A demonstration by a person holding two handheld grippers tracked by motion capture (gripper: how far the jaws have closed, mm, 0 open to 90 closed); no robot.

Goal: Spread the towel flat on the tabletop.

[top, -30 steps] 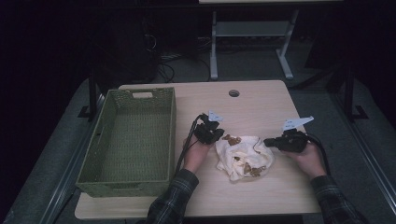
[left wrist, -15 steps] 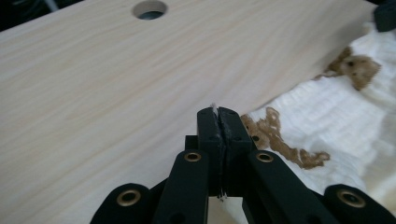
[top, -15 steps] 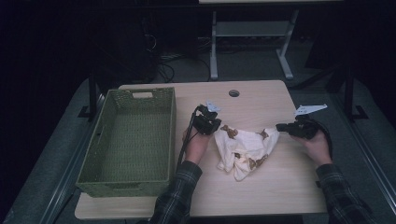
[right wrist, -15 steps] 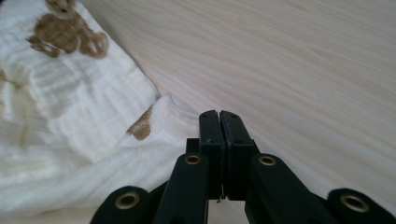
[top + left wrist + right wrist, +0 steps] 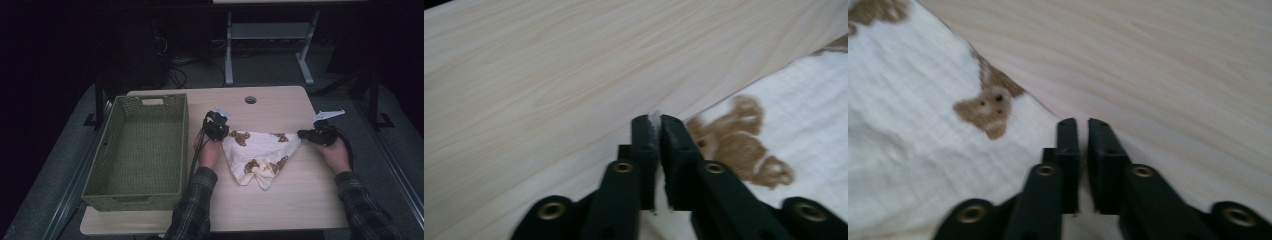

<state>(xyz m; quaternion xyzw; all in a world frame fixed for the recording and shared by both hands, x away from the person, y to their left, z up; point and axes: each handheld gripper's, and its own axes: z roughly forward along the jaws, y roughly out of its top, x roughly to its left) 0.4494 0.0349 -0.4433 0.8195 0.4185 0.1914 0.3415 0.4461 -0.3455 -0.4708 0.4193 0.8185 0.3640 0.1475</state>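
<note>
Each gripper, left gripper (image 5: 218,131) and right gripper (image 5: 311,135), pinches a corner of the bear-print cloth (image 5: 260,152) stretched flat on the counter (image 5: 280,200) beside the green basket (image 5: 142,150), apparently mid-spread, so folding likely comes next, keeping both corners held.

The person wears dark plaid sleeves (image 5: 192,210) on both forearms. Each hand holds a black gripper: the left gripper (image 5: 216,128) trails a black cable and carries a pale 3-cornered plate, as does the right gripper (image 5: 314,135). Each has 2 flat black jaws with brass-coloured screws at the joints.
</note>
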